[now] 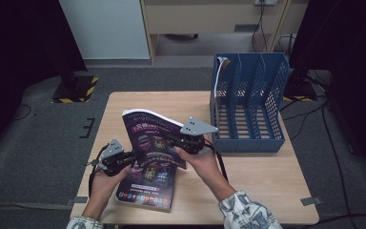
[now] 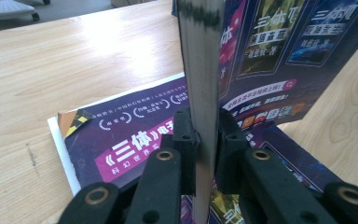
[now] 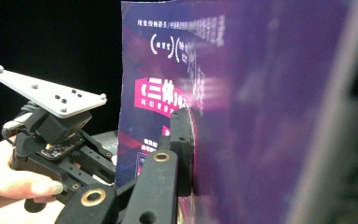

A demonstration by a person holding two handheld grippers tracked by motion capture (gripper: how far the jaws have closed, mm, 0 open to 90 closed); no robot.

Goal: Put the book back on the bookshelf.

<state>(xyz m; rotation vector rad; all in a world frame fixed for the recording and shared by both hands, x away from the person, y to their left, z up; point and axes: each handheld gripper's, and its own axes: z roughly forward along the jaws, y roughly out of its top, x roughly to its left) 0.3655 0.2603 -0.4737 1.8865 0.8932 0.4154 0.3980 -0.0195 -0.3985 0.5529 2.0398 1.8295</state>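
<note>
A purple magazine (image 1: 148,130) is held tilted above the table, gripped from both sides. My left gripper (image 1: 132,157) is shut on its lower left edge; in the left gripper view both pads (image 2: 185,135) press the magazine's page edge (image 2: 200,70). My right gripper (image 1: 172,139) is shut on its right edge. The right gripper view has one jaw flat against the cover (image 3: 242,116); the other jaw is hidden behind it. The left gripper (image 3: 107,163) is seen there too. A second, matching magazine (image 1: 145,193) (image 2: 135,140) lies flat underneath.
A blue file rack (image 1: 248,102) with several upright slots stands at the back right of the wooden table (image 1: 267,176). Grey carpet surrounds the table, with cables at the right. Bare tabletop (image 2: 74,60) stretches left of the lying magazine.
</note>
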